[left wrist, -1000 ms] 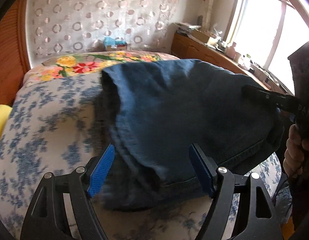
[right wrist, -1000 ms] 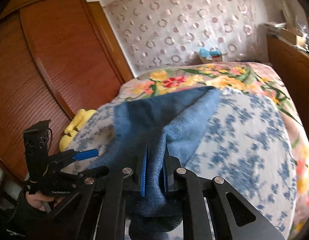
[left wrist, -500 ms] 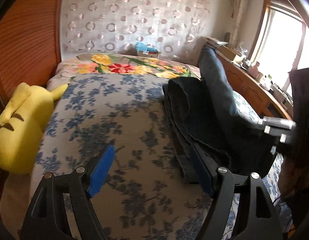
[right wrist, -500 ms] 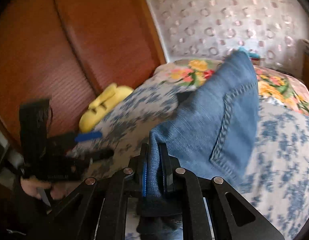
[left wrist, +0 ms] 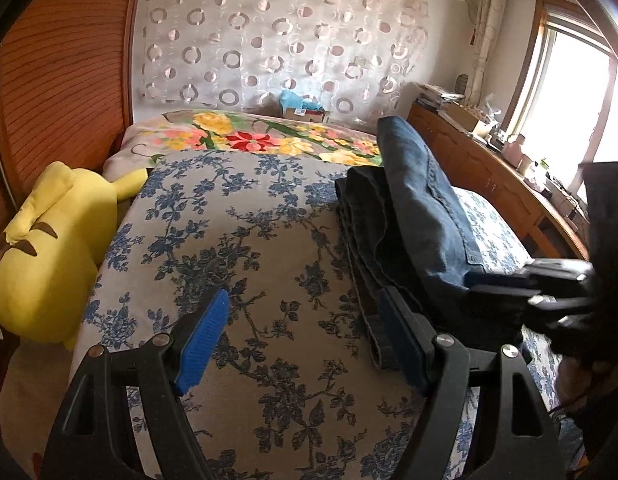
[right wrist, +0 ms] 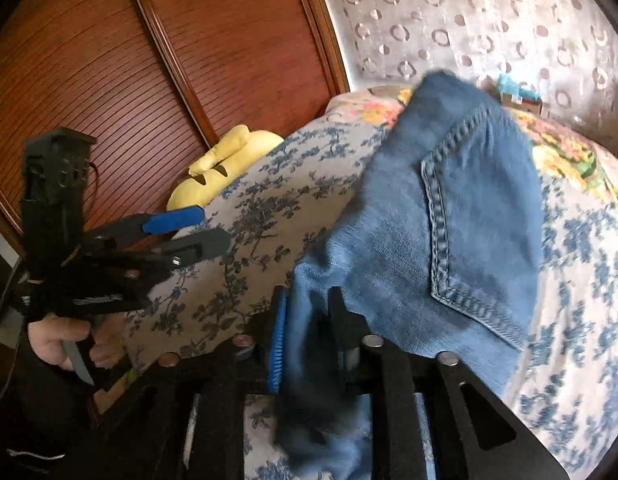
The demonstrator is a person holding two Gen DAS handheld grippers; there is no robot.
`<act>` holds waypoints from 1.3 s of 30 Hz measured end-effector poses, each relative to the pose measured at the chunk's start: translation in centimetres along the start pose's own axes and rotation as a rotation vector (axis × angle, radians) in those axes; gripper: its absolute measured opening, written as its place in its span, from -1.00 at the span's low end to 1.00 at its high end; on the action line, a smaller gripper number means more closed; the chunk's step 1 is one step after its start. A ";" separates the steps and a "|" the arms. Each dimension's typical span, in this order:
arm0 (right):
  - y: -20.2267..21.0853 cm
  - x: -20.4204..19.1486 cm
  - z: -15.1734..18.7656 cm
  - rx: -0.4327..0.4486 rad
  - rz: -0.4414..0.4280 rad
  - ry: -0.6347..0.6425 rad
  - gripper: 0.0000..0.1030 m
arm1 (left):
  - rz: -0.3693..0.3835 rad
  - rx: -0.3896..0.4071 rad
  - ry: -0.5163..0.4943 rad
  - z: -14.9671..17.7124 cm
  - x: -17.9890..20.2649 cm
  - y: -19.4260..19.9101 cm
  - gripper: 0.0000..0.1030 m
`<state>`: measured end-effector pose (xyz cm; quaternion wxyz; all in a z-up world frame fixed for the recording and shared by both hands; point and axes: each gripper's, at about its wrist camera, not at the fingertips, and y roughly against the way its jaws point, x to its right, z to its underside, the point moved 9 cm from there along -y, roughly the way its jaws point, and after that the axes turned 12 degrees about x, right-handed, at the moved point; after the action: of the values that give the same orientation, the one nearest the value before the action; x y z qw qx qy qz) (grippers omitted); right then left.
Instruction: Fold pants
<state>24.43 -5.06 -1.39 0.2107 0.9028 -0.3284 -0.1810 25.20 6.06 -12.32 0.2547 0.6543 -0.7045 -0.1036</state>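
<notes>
The blue jeans [left wrist: 421, 216] lie folded in a thick stack on the right half of the bed, with a top flap standing up on edge. My right gripper [right wrist: 307, 296] has the flap's near edge between its jaws, which are opening; the denim [right wrist: 469, 220] with its back pocket still fills the gap. In the left wrist view the right gripper [left wrist: 477, 284] sits at the stack's near right corner. My left gripper [left wrist: 303, 300] hovers wide open over bare bedcover, just left of the stack, with nothing between its fingers. From the right wrist view the left gripper [right wrist: 211, 228] shows at the left in a hand.
The bed's blue-flowered cover [left wrist: 249, 220] stretches left of the jeans. A yellow plush toy [left wrist: 49, 248] lies at the bed's left edge against a wooden wardrobe [right wrist: 109, 80]. A cluttered wooden cabinet [left wrist: 489, 168] runs along the right under the window. A small box [left wrist: 301, 108] sits by the headboard.
The jeans, first spread under the left gripper, were swung over to the right into a stack. The left gripper now faces bare cover. The right gripper's jaws have parted wider around the denim.
</notes>
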 end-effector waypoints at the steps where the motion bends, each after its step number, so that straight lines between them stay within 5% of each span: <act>1: 0.6 0.1 -0.5 0.017 0.012 0.013 -0.54 | 0.002 -0.001 -0.002 -0.1 0.3 0.1 0.51; 10: 3.8 4.3 -2.4 0.096 0.174 0.062 -0.17 | 0.063 -0.007 -0.020 -0.9 3.8 -1.1 0.51; 17: 0.3 9.6 -3.3 0.062 0.279 0.080 -0.02 | 0.109 -0.064 -0.057 0.3 6.9 -3.2 0.51; 23: -2.2 10.9 -4.1 0.057 0.230 0.038 0.00 | 0.091 -0.129 -0.059 2.2 6.9 -4.8 0.51; 30: -4.8 12.6 -3.6 -0.013 0.173 -0.020 0.37 | 0.081 -0.147 -0.046 2.9 6.4 -5.1 0.51; 39: -6.5 12.9 -3.0 -0.063 0.014 -0.118 0.37 | 0.125 -0.148 0.000 3.0 6.9 -5.3 0.40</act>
<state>38.40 -8.39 -4.55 0.2208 0.8811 -0.3407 -0.2425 28.20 -1.84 -15.84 0.3083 0.5884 -0.7344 -0.1391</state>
